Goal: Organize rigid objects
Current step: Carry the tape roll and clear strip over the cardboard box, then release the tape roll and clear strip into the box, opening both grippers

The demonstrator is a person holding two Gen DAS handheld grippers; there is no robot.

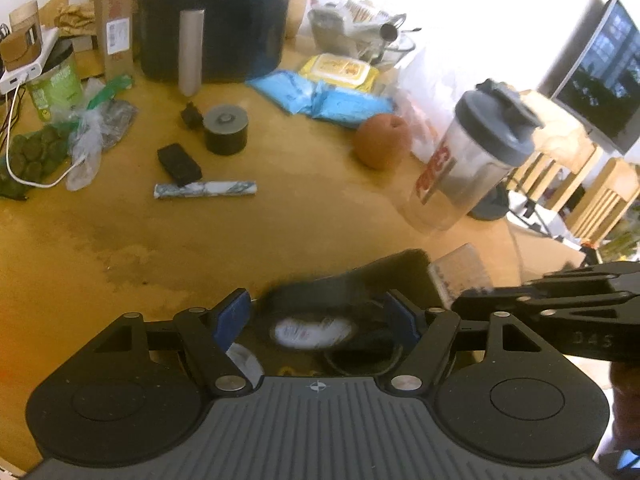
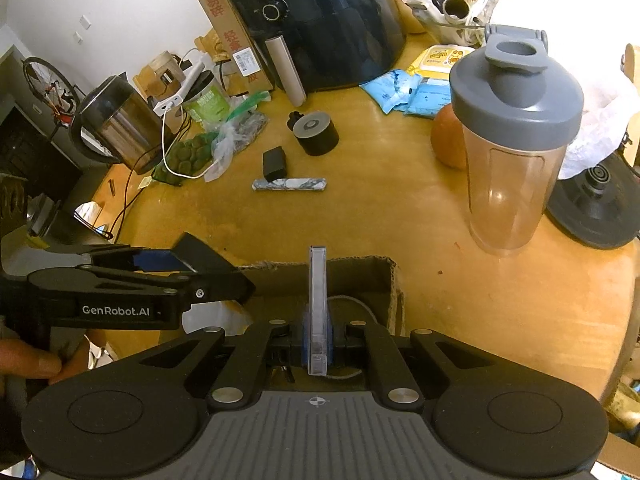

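My right gripper (image 2: 318,336) is shut on a thin clear plastic case (image 2: 318,300) that stands on edge above an open cardboard box (image 2: 360,261) at the table's near edge. From the left wrist view the same gripper (image 1: 464,300) reaches in from the right with the clear case (image 1: 460,270) at its tip. My left gripper (image 1: 318,316) hangs open over the box. A blurred black item with a white label (image 1: 312,332) lies below, between its blue pads (image 1: 236,316). In the right wrist view the left gripper (image 2: 216,268) comes in from the left, beside the box.
On the wooden table stand a grey-lidded shaker bottle (image 2: 516,140), an orange (image 2: 446,140), a black round tin (image 2: 316,132), a small black block (image 2: 275,162) and a marbled stick (image 2: 290,185). A black air fryer (image 2: 320,20) stands at the back, a kettle (image 2: 116,132) on the left.
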